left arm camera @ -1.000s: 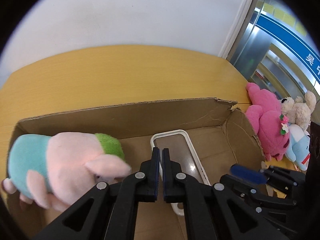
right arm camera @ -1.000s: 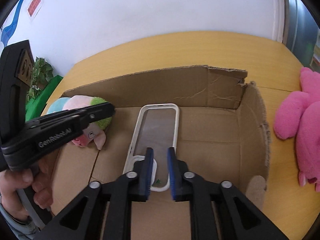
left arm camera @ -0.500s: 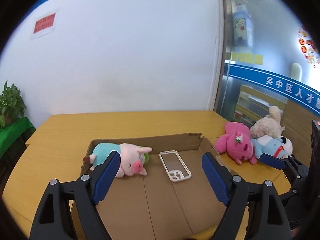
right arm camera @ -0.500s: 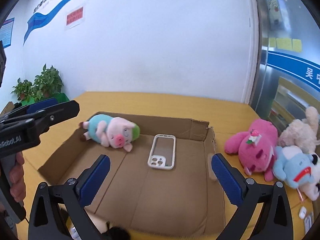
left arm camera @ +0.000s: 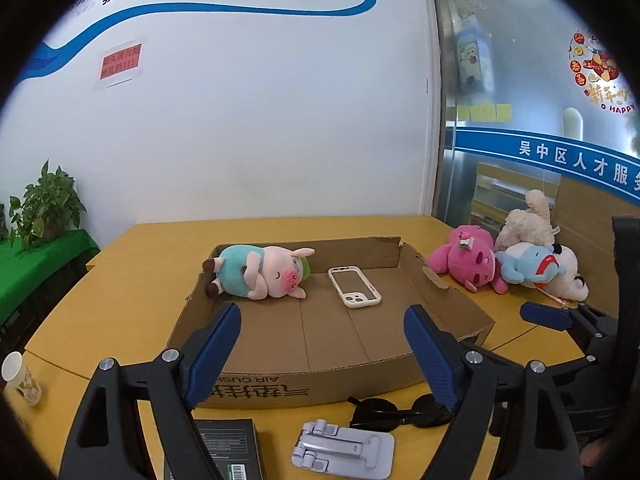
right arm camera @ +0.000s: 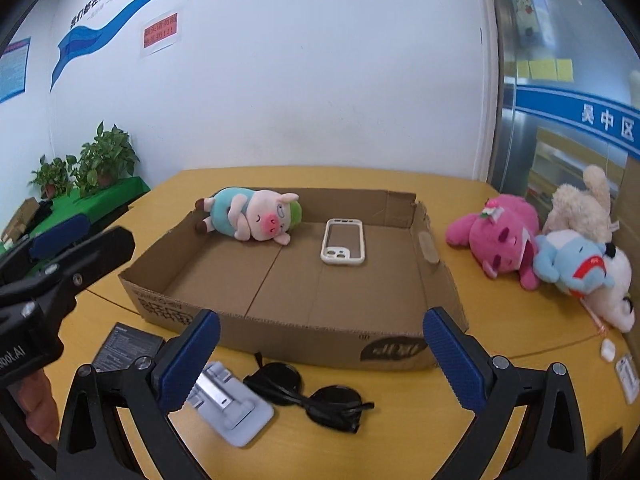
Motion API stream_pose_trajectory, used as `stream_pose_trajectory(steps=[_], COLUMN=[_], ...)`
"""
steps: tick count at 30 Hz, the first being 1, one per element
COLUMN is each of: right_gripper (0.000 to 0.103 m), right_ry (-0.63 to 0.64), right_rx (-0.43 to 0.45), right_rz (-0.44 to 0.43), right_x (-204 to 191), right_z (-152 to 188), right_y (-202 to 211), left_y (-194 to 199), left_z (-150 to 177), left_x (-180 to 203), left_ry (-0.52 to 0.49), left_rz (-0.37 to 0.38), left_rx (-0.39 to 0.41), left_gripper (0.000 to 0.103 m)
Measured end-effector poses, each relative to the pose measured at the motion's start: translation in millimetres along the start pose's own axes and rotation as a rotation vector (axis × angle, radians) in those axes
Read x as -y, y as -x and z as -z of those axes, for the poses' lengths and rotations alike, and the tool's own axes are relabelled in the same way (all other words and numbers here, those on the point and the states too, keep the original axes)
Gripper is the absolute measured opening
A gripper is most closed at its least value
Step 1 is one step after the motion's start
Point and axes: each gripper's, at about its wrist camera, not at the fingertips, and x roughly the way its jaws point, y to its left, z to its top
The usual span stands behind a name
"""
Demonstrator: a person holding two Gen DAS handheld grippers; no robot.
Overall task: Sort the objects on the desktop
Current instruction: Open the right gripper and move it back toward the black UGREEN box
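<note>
A shallow cardboard box point(left arm camera: 452, 312) point(right arm camera: 440, 280) on the yellow table holds a pink pig plush point(left arm camera: 260, 272) point(right arm camera: 252, 220) and a white phone case point(left arm camera: 354, 286) point(right arm camera: 343, 242). In front of the box lie black sunglasses point(left arm camera: 400, 412) point(right arm camera: 316, 394), a grey phone stand point(left arm camera: 344, 450) point(right arm camera: 228, 404) and a dark box point(left arm camera: 224, 448) point(right arm camera: 128, 346). My left gripper point(left arm camera: 320, 356) is open and empty above the near box wall. My right gripper point(right arm camera: 320, 360) is open and empty above the sunglasses.
Right of the box lie a pink plush point(left arm camera: 468, 266) point(right arm camera: 500, 236), a blue plush point(left arm camera: 532, 266) point(right arm camera: 576, 262) and a cream plush point(left arm camera: 524, 228) point(right arm camera: 580, 208). A paper cup point(left arm camera: 18, 376) stands at the left table edge. Small white items point(right arm camera: 624, 364) lie at the right. Potted plants point(right arm camera: 92, 160) stand far left.
Both grippers have opened wide and pulled back and up out of the box. The pig plush and phone case stay in the box. The sunglasses, stand and dark box have come into view.
</note>
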Motion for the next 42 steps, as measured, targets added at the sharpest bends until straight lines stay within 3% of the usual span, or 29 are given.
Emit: stream_pose_trajectory(steps=[17,26,38,42], right_gripper=[0.103,0.103,0.103,0.103], right_ry=[0.003,-0.018,0.064,0.11], right_rx=[-0.017,-0.185,-0.228,-0.263], right_rz=[0.03,-0.137,-0.27,-0.35], right_x=[1.9,-20.0,-69.2,-90.9], right_z=[25.0,67.6,79.3,86.6], right_y=[-2.0,-31.6,-41.4,-46.8], left_y=[-5.1,-0.6,-8.8,-19.2], left_z=[35.3,65.9,88.5,98.2], left_x=[-27.2,-73.3,-106.7,-128.6], left_ry=[0.027,0.066,0.103,0.146], left_rz=[-0.021,-0.056,-0.044,-0.062], left_rx=[-0.129,-0.234,-0.31,-0.358], left_gripper=[0.084,0.084,0.084,0.084])
